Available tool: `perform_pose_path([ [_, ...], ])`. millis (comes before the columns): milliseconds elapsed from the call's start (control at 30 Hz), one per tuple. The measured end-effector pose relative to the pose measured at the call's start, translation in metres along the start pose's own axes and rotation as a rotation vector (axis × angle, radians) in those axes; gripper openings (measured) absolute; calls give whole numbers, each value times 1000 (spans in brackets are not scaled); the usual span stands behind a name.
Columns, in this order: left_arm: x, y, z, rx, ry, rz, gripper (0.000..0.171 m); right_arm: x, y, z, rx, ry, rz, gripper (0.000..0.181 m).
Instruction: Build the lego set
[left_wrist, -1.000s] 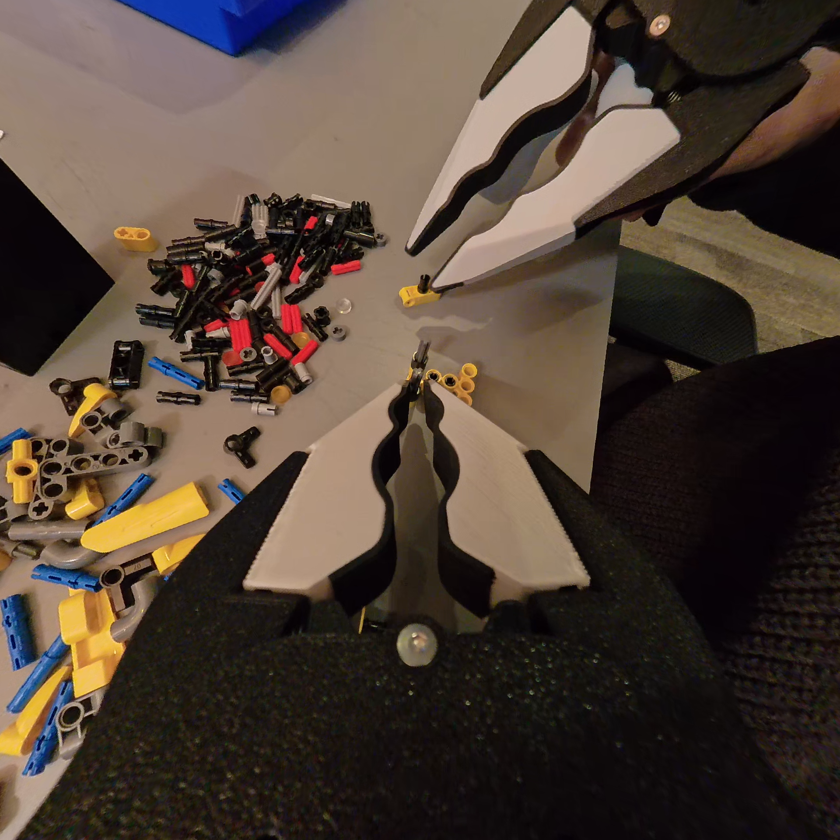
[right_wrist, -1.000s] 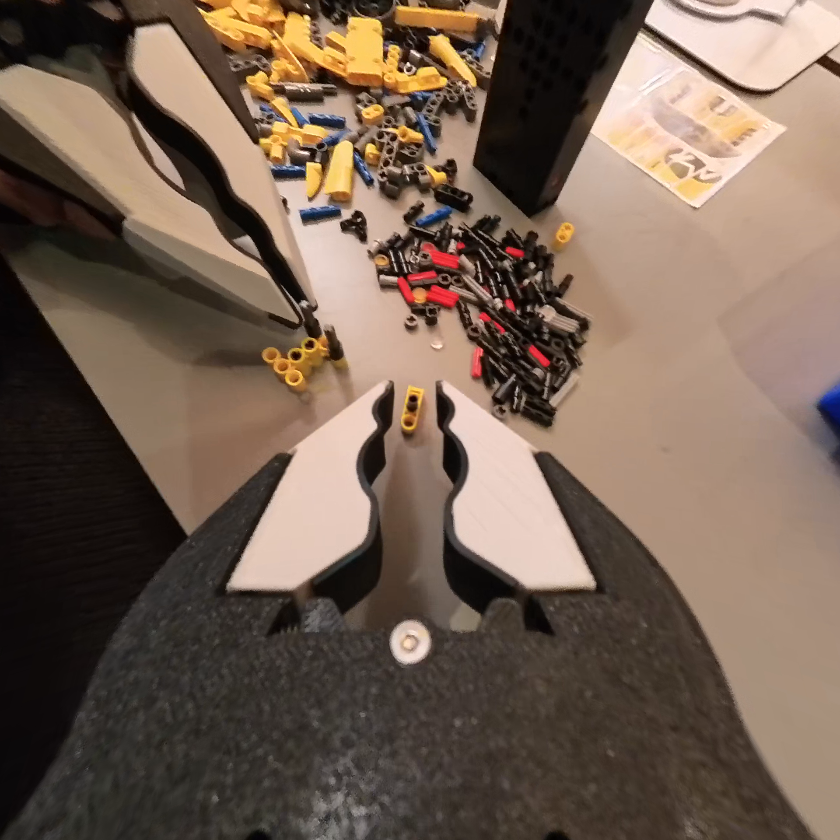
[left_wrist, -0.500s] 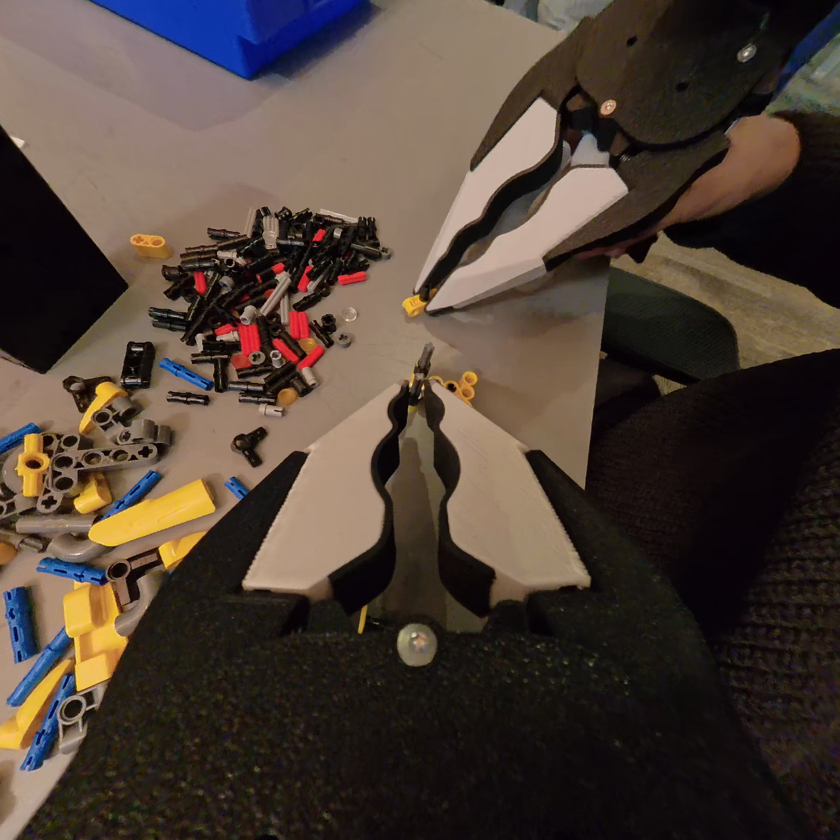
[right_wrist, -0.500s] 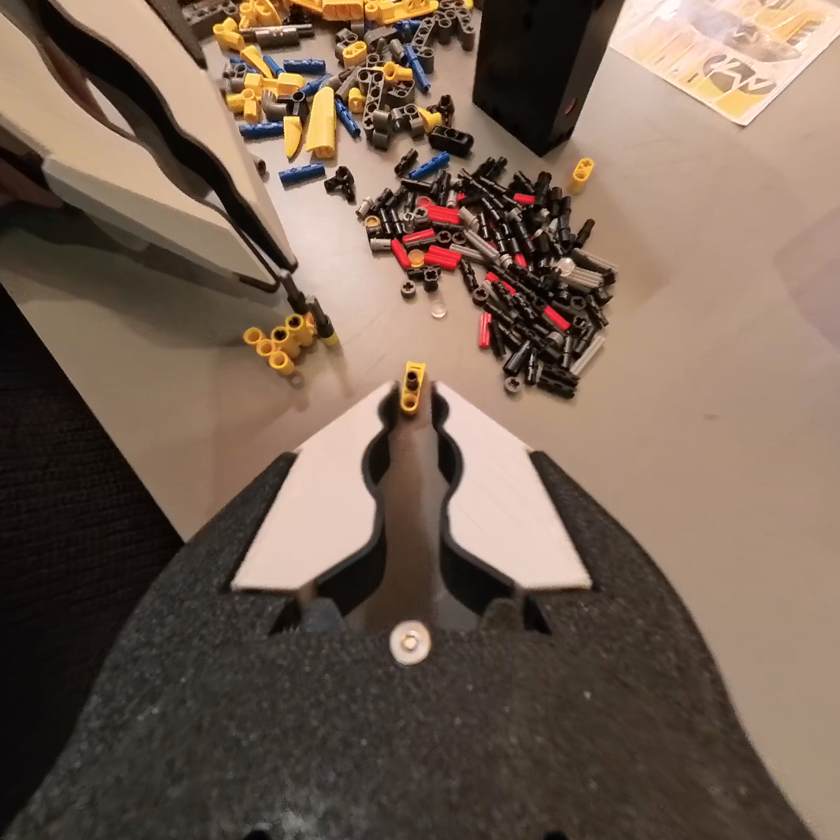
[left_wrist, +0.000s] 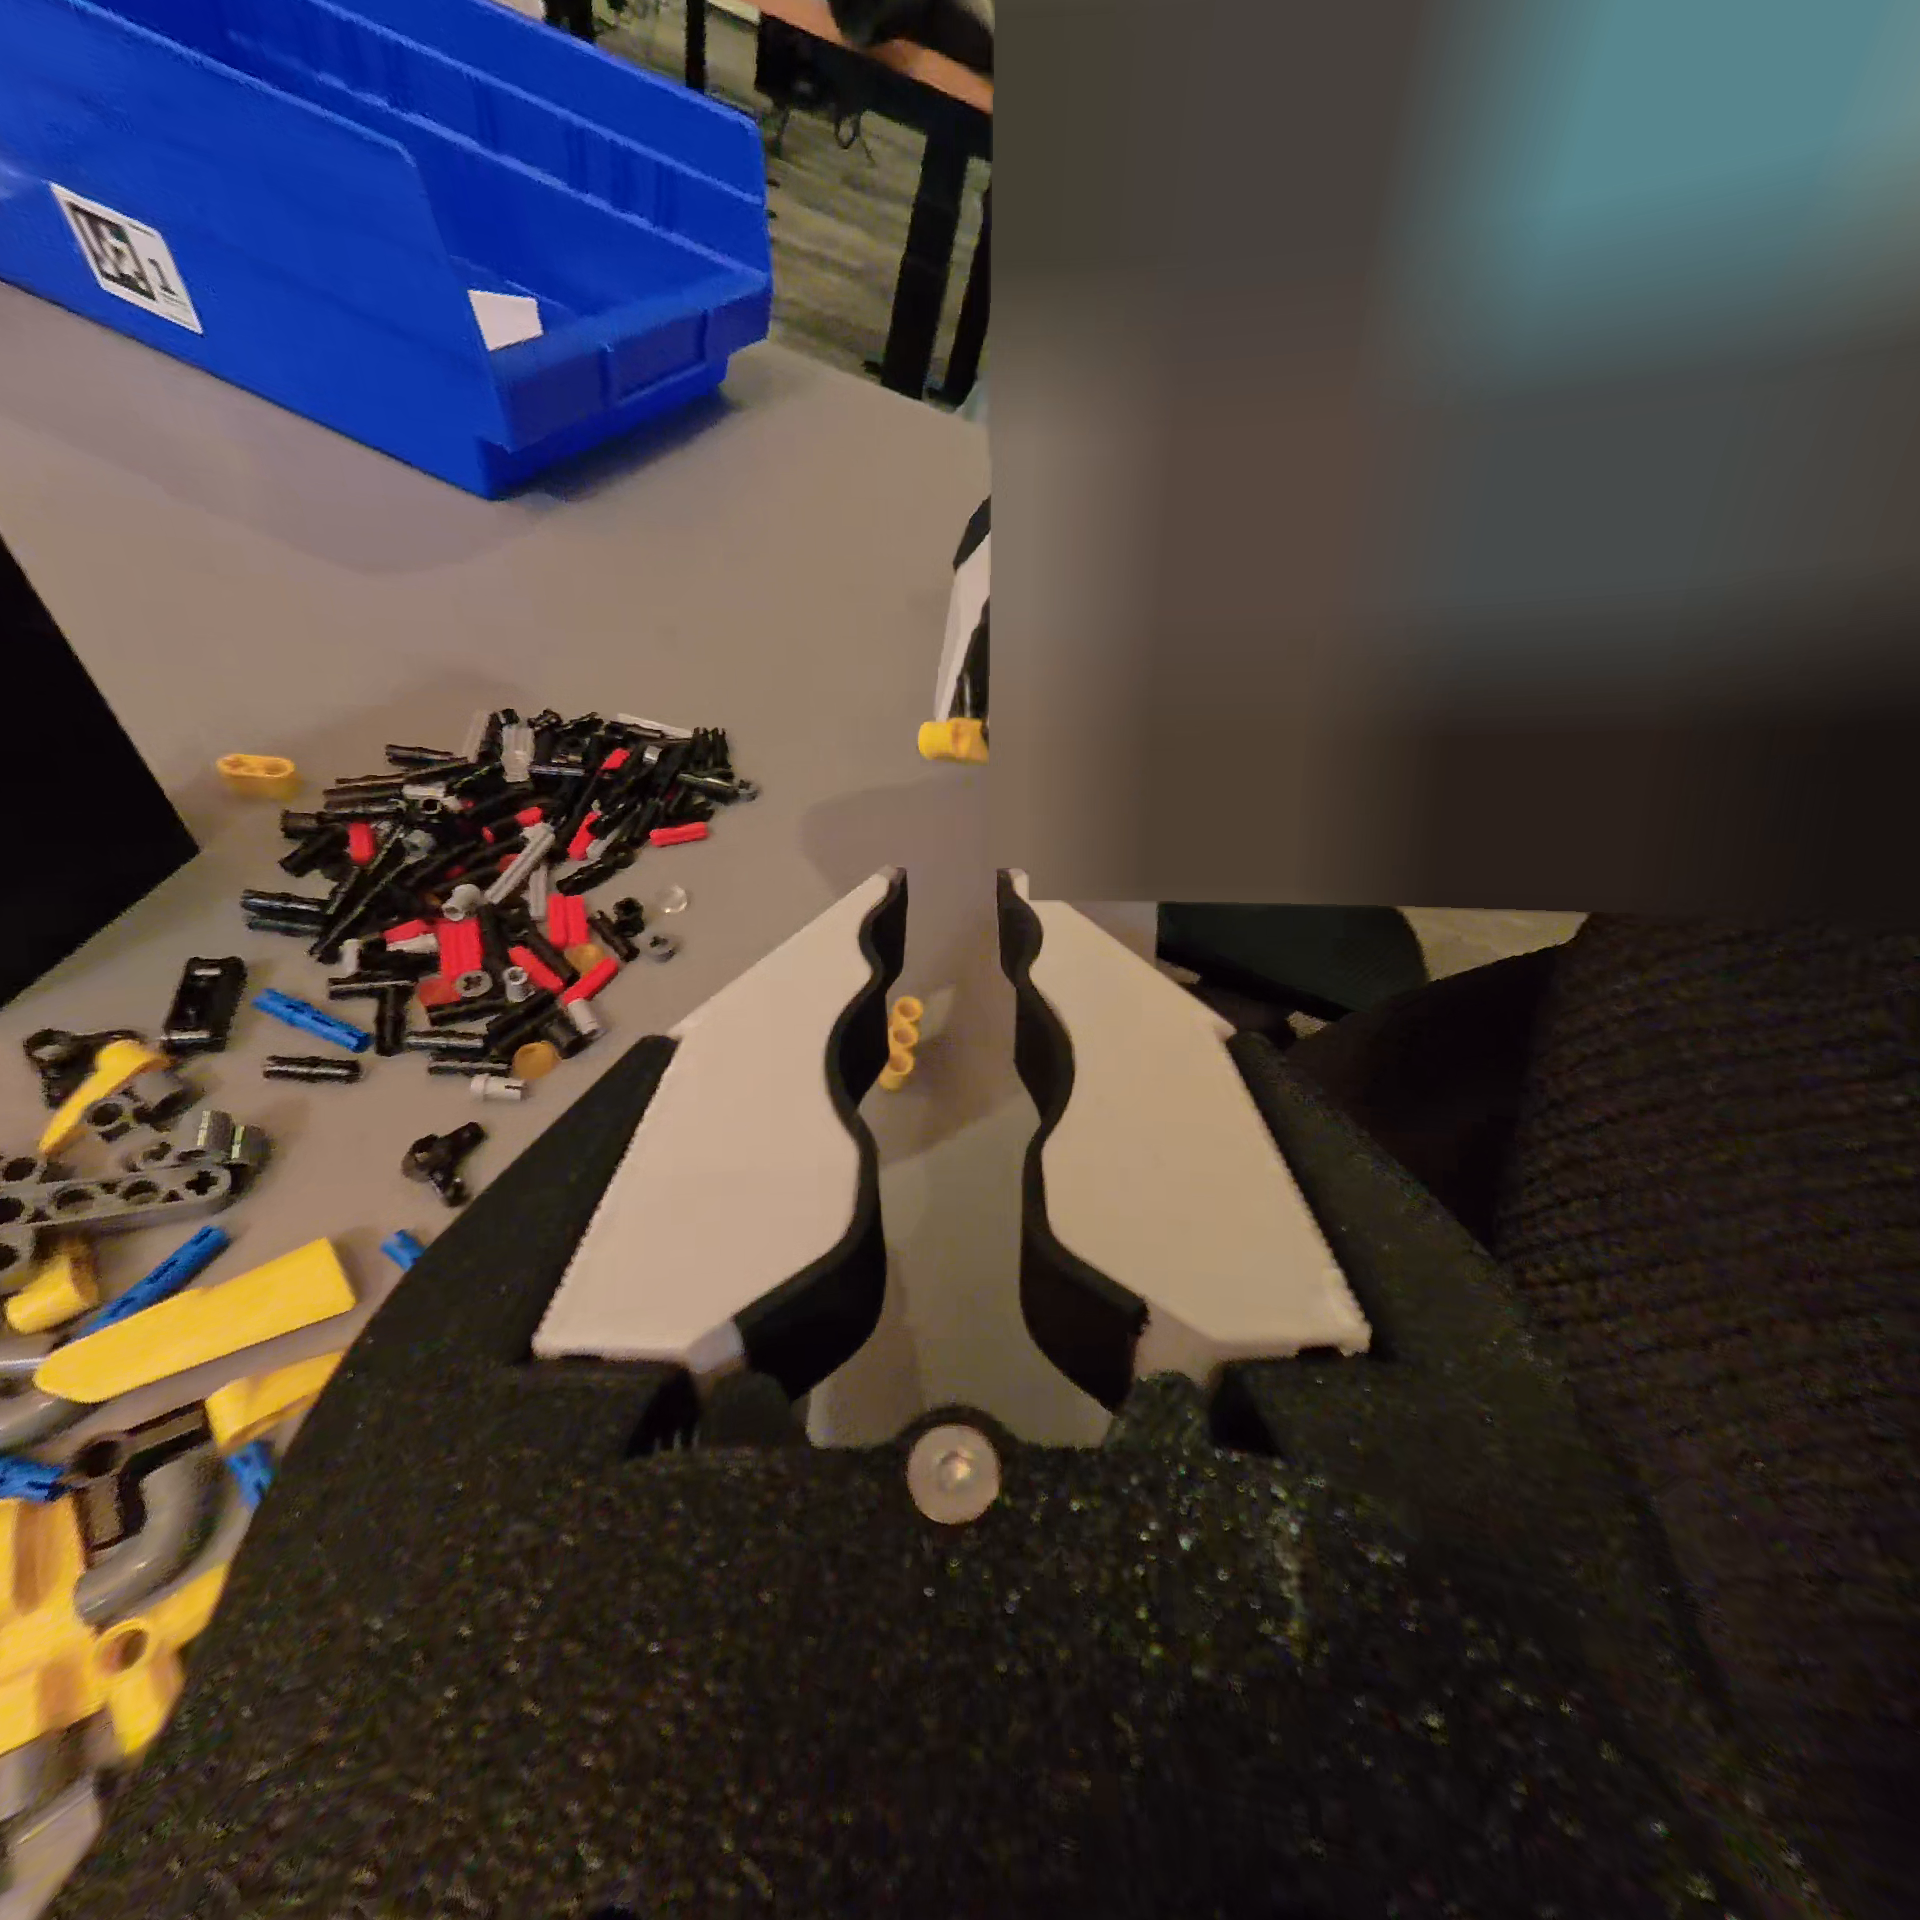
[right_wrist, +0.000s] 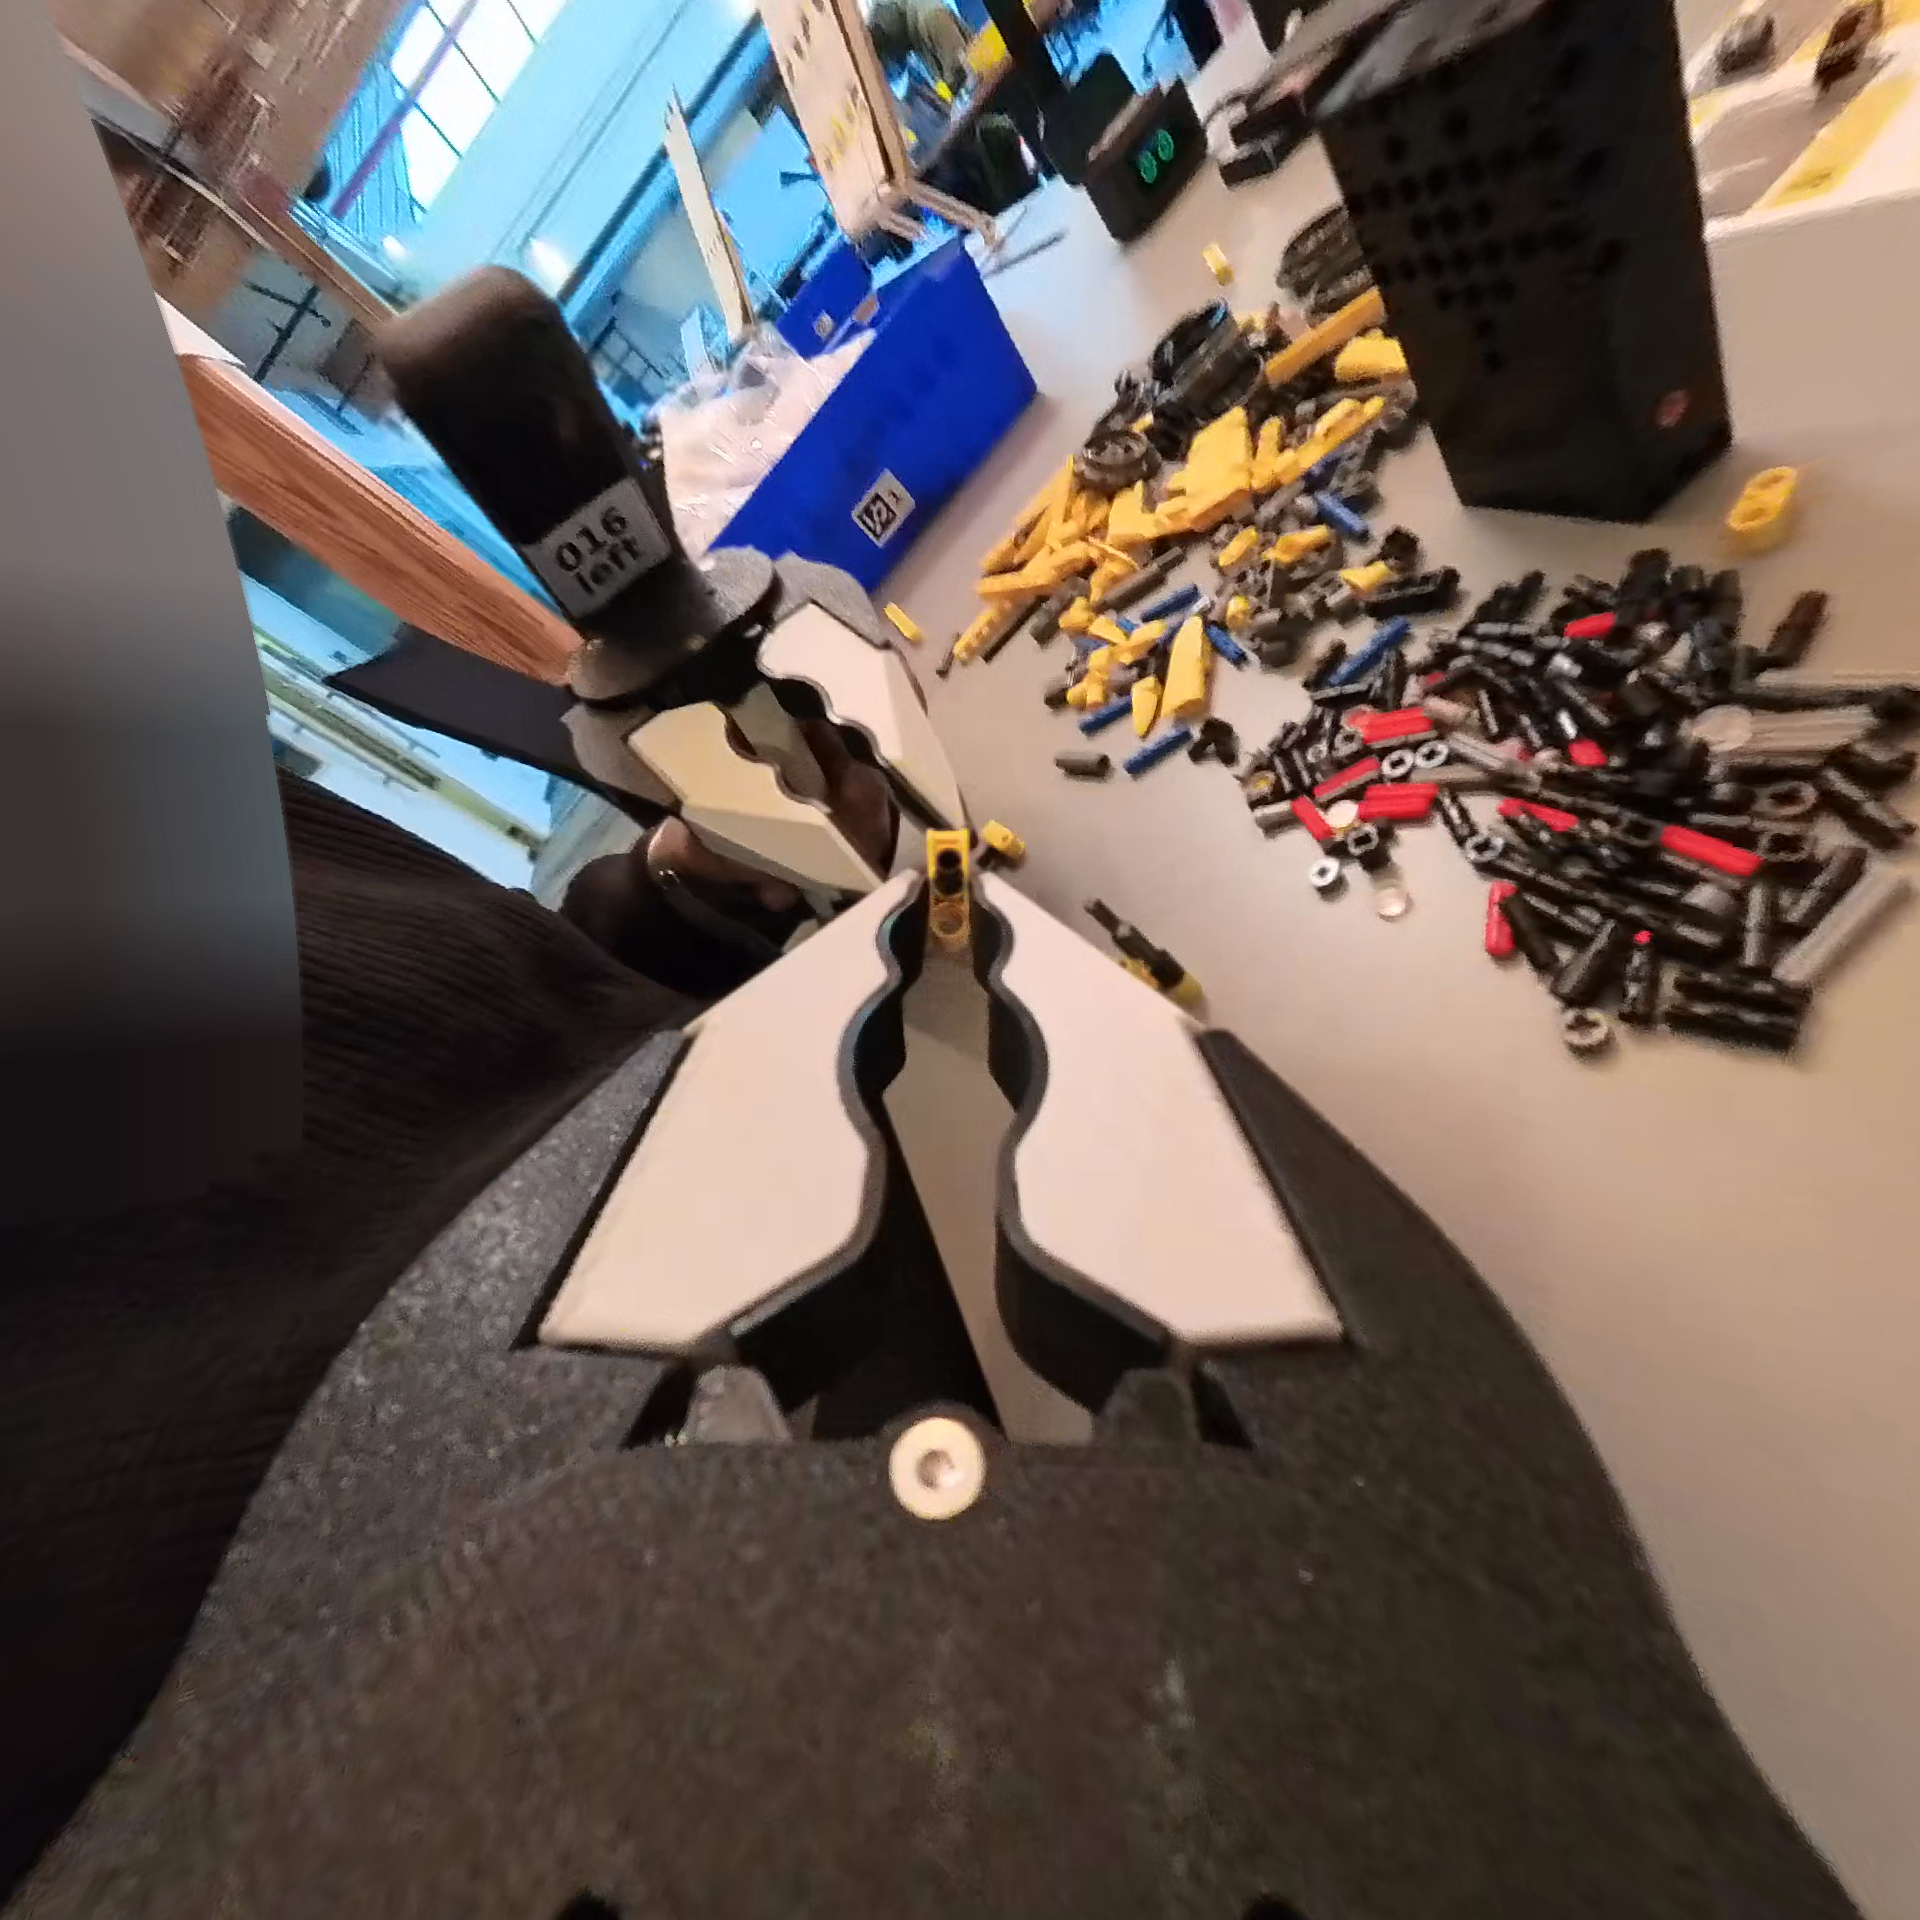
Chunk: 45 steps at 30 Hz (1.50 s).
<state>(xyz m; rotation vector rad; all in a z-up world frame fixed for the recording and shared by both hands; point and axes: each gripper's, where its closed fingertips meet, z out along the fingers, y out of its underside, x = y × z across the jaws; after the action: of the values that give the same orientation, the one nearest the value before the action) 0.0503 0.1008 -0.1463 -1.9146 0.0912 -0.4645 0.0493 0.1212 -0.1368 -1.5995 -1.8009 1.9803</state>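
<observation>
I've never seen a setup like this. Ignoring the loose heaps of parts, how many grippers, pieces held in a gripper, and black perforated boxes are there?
Grippers: 2 (left gripper open, right gripper shut)
Pieces held: 1 (small yellow beam, in the right gripper)
Black perforated boxes: 1
Total: 4

Beyond the left fingers (left_wrist: 790, 1101), a laid-over blur hides nearly all of the right gripper (left_wrist: 961, 665); only a sliver of finger and one end of its yellow piece (left_wrist: 948, 740) show. The yellow parts (left_wrist: 62, 1621) left of the fingers are motion-blurred and cropped.
</observation>
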Motion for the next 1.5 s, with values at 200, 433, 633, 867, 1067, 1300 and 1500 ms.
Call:
perform_pose_path([
  [200,10,-16,-6,124,177,-287,17,-14,-15,-5,59,314,-725,7],
  [433,17,-27,-11,199,335,-460,17,-25,-6,10,-41,551,-1402,7],
  [633,16,-24,-14,202,354,-491,7,-30,-4,14,-34,504,-1405,7],
  [867,14,-24,-15,211,377,-501,7,-30,-4,16,-41,493,-1405,7],
  [1067,4,-23,-19,217,316,-490,6,-26,-5,20,-43,465,-1317,8],
  [1300,-13,-27,-37,280,260,-483,6,-27,-19,11,39,431,-1125,3],
  [1500,-14,-25,-41,262,195,-401,6,-20,-35,1,125,377,-807,0],
])
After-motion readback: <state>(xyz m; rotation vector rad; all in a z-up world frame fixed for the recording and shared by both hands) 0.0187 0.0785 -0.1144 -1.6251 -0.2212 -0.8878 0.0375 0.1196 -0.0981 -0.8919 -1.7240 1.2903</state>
